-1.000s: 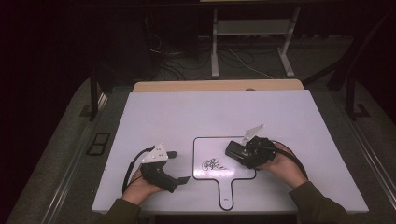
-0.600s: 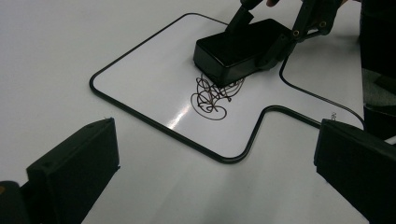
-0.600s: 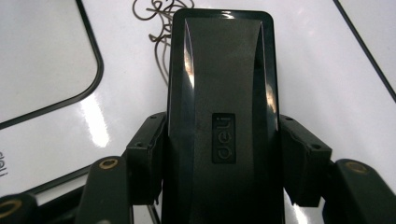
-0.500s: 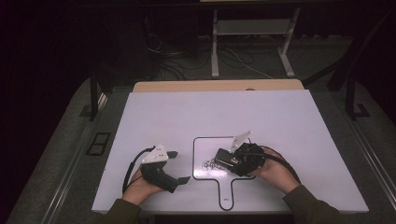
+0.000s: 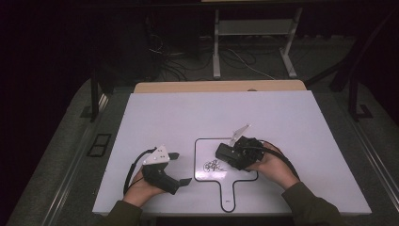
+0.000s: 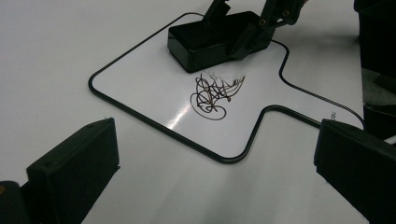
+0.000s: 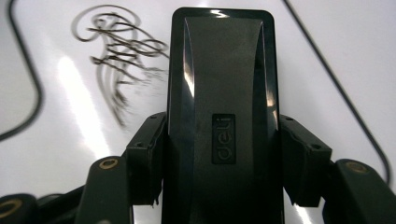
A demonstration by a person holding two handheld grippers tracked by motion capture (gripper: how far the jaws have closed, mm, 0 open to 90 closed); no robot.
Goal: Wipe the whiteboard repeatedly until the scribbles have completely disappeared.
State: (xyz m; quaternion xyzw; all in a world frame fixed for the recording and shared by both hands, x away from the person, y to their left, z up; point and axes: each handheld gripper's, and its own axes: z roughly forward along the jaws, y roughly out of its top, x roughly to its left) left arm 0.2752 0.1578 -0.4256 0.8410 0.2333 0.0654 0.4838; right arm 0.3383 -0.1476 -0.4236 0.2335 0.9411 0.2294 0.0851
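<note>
Eraser (image 7: 222, 93) beside scribble (image 7: 122, 44), inside whiteboard (image 5: 207, 150) outline

A white table (image 5: 188, 113) stands in a dark room, lit from above. Beyond its far edge lies a tan board (image 5: 219, 86); behind that, a metal stand (image 5: 254, 33) and cables (image 5: 179, 61) on grey floor (image 5: 56, 155).

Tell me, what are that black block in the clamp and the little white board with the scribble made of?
The black eraser looks like glossy moulded plastic: light streaks run along its smooth top and a logo is pressed in. The paddle-shaped whiteboard seems a smooth, shiny coated sheet with a thin black rim; it mirrors the lamps. What lies under the coating cannot be told.
</note>
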